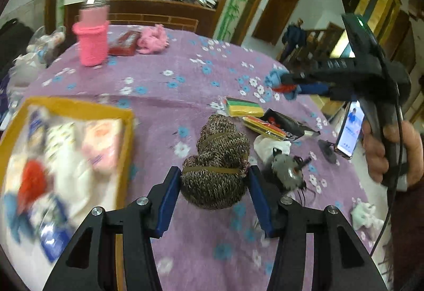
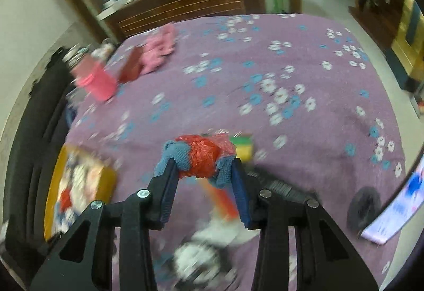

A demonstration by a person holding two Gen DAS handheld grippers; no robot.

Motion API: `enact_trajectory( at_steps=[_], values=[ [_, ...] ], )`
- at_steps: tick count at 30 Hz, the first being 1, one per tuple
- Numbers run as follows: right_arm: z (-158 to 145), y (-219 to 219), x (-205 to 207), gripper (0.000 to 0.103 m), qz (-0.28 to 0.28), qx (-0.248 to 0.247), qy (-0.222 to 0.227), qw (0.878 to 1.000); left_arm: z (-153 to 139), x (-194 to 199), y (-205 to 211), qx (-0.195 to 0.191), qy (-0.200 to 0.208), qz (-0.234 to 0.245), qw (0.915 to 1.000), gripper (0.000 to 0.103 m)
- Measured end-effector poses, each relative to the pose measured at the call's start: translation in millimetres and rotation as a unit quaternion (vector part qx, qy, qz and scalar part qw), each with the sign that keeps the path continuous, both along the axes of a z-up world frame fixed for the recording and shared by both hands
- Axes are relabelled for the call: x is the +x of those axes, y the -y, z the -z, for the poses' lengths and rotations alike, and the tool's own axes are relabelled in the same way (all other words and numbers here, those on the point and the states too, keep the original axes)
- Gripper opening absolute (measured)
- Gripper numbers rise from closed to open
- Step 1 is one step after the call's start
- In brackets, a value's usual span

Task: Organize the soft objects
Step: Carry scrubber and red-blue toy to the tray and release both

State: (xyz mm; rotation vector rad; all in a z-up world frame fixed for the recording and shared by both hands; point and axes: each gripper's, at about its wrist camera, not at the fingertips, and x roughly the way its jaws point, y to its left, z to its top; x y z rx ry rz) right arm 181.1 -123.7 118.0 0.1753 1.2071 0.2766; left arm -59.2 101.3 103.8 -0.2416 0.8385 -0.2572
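— How many grippers are there?
— Two: the left gripper (image 1: 213,179) and the right gripper (image 2: 205,171).
— And soft bundles?
— One brown knitted bundle (image 1: 216,158) and one blue and red bundle (image 2: 197,158).
— Any boxes?
— One yellow box (image 1: 79,108) (the things inside are too blurry to count).
— Pink things?
— One pink knitted cup cover (image 1: 91,39) and one pink fluffy toy (image 1: 153,39).
— Sponges?
— One striped sponge (image 1: 243,107).
— Phones?
— One phone (image 1: 349,129).
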Motion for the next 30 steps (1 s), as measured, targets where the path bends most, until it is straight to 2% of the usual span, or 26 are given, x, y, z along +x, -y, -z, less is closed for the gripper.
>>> enact_trajectory(
  at_steps=[3, 7, 10, 13, 15, 18, 24, 30],
  values=[
    [-9, -24, -33, 0.037, -0.034, 0.018, 0.003, 0.999, -4, -39, -32, -0.006, 0.008, -0.029, 0.9995, 0.05],
    [-7, -56, -69, 0.038, -0.074, 0.066, -0.011, 0.995, -1, -82, -80, -0.01, 0.005, -0.073, 0.9972, 0.051],
    [-2, -87, -94, 0.038, -0.107, 0.082, -0.016, 0.991, 10, -108, -121, -0.001, -0.007, -0.123, 0.9924, 0.051],
    [6, -120, -113, 0.038, -0.141, 0.097, -0.029, 0.985, 22, -133, -161, -0.01, -0.024, -0.168, 0.9854, 0.051],
    [11, -138, -124, 0.038, -0.158, 0.099, -0.034, 0.982, 25, -144, -173, -0.011, -0.028, -0.186, 0.9822, 0.051],
    [19, -164, -139, 0.038, -0.185, 0.099, -0.04, 0.977, 28, -153, -186, -0.014, -0.034, -0.195, 0.9801, 0.051],
    [33, -210, -160, 0.038, -0.228, 0.067, -0.039, 0.971, 34, -149, -179, -0.021, -0.046, -0.174, 0.9834, 0.051],
    [38, -234, -170, 0.038, -0.258, 0.019, -0.021, 0.966, 42, -128, -180, 0.004, -0.059, -0.174, 0.9831, 0.051]
  ],
)
